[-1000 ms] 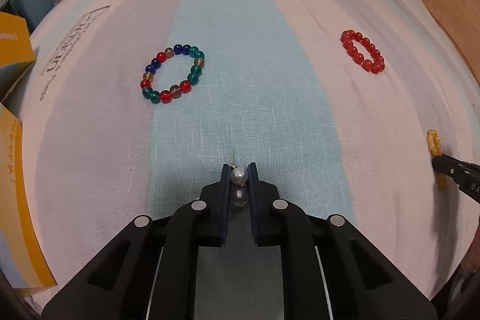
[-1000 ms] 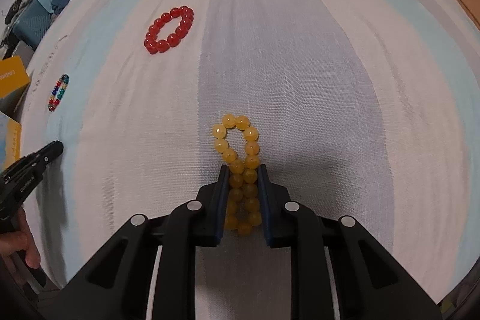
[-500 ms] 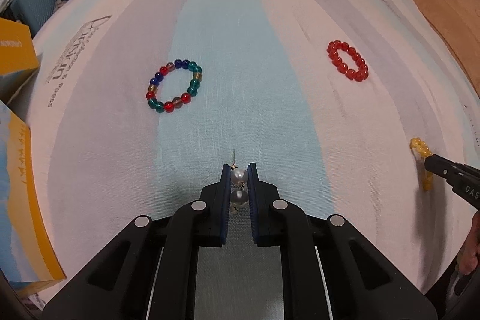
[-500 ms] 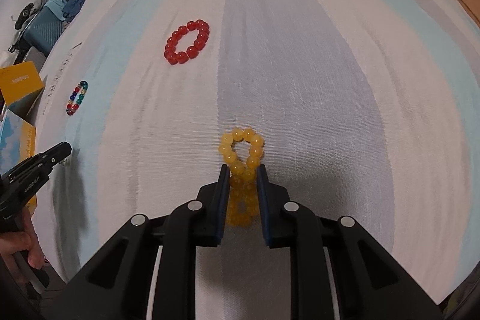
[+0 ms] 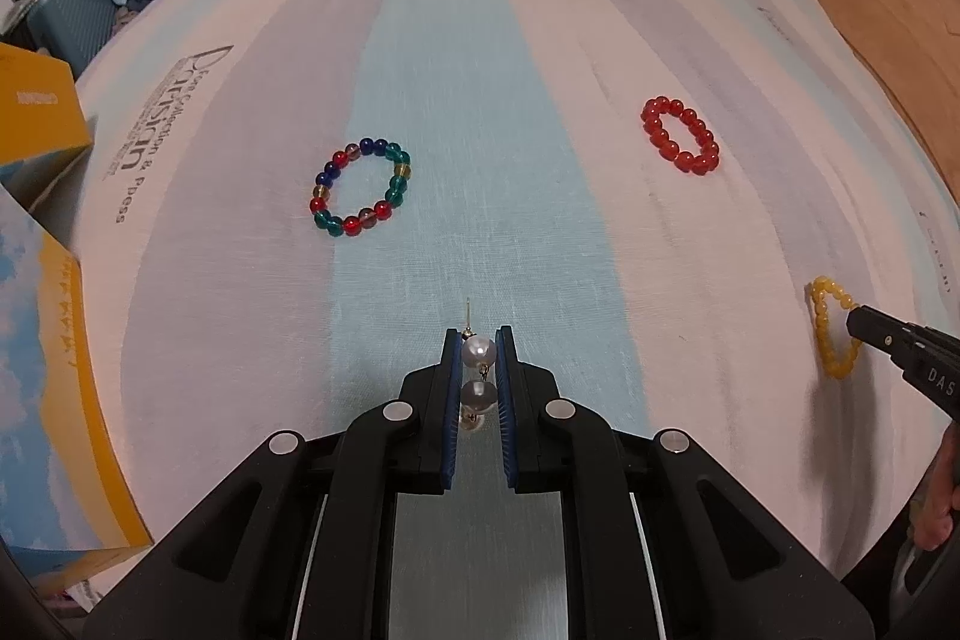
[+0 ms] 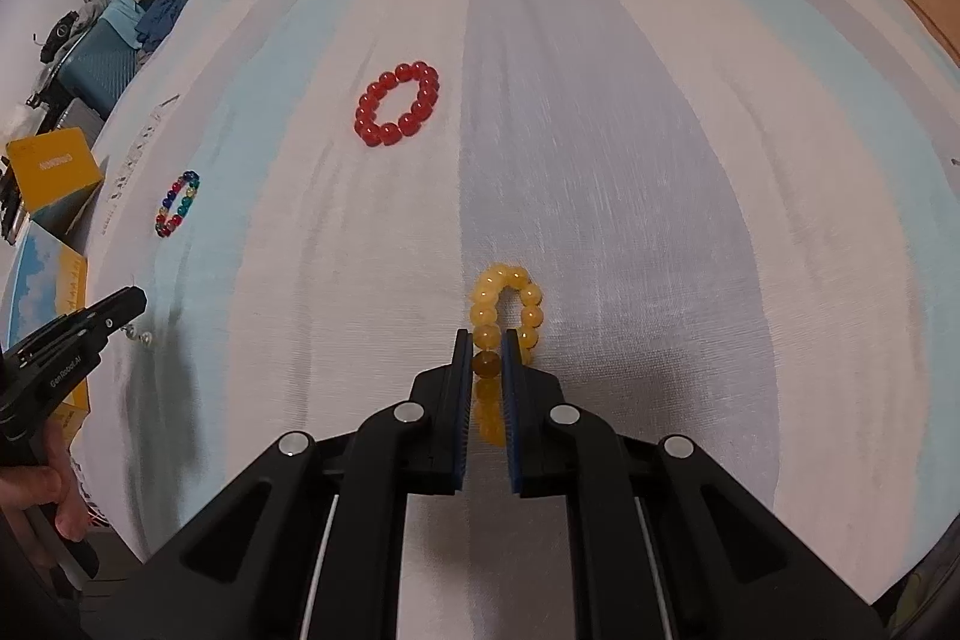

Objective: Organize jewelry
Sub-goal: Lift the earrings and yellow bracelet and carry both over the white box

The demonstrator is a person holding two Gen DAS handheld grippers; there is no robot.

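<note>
Earring [image 5: 478, 367] in left claw [image 5: 478, 349] — post forward (lengthwise).

A striped cloth [image 5: 456, 112] in pale blue, white and grey covers the surface, with dark lettering printed near its left edge. Beyond that edge stand two yellow boxes [image 5: 36, 112], the nearer one with a blue sky picture on it. Farther off is a teal suitcase [image 6: 99, 64] heaped with what looks like blue clothing. A wooden floor [image 5: 888, 4] shows at the right.
</note>
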